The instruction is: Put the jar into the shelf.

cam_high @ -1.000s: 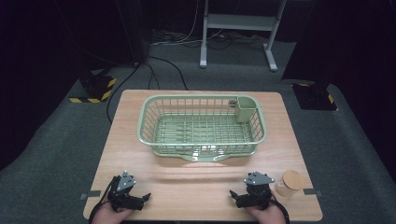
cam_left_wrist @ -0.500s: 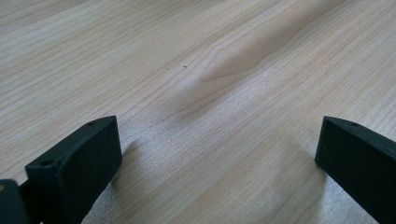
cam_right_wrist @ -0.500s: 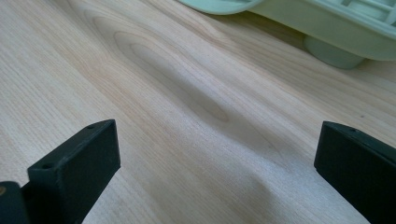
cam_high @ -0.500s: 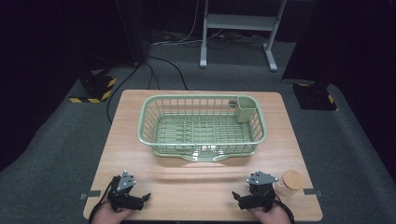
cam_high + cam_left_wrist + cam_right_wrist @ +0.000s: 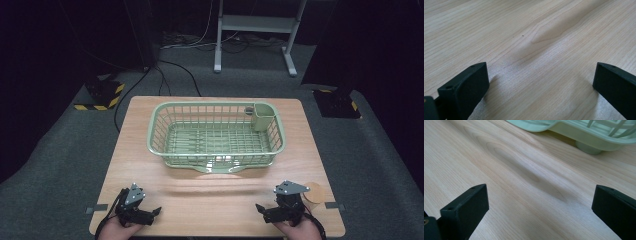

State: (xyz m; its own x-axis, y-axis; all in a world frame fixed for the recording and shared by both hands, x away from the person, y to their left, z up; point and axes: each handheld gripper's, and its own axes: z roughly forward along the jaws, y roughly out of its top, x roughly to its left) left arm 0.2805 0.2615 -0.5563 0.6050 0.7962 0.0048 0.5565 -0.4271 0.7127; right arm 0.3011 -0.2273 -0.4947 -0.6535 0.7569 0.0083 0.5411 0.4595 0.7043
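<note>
A pale green wire dish basket point(image 5: 216, 135) stands in the middle of the wooden table point(image 5: 150, 180), with a small green cutlery cup point(image 5: 261, 117) in its far right corner. My left gripper point(image 5: 152, 214) rests at the near left edge, open, with bare wood between its jaws point(image 5: 539, 75). At the near right edge my right gripper point(image 5: 260, 210) is open too, pointing left with nothing between its jaws point(image 5: 539, 195). In the right gripper view the basket's base point(image 5: 584, 132) shows at the top. A round wooden disc point(image 5: 314, 192) lies just right of the right gripper.
Beyond the table's far edge stand a white metal frame point(image 5: 255, 30) and floor cables point(image 5: 175, 65). Black boxes with yellow-black tape point(image 5: 102, 95) sit on the grey floor at left, another dark box point(image 5: 335, 102) at right.
The right gripper has shifted slightly to the right, closer to the wooden disc. The left gripper has stayed put.
</note>
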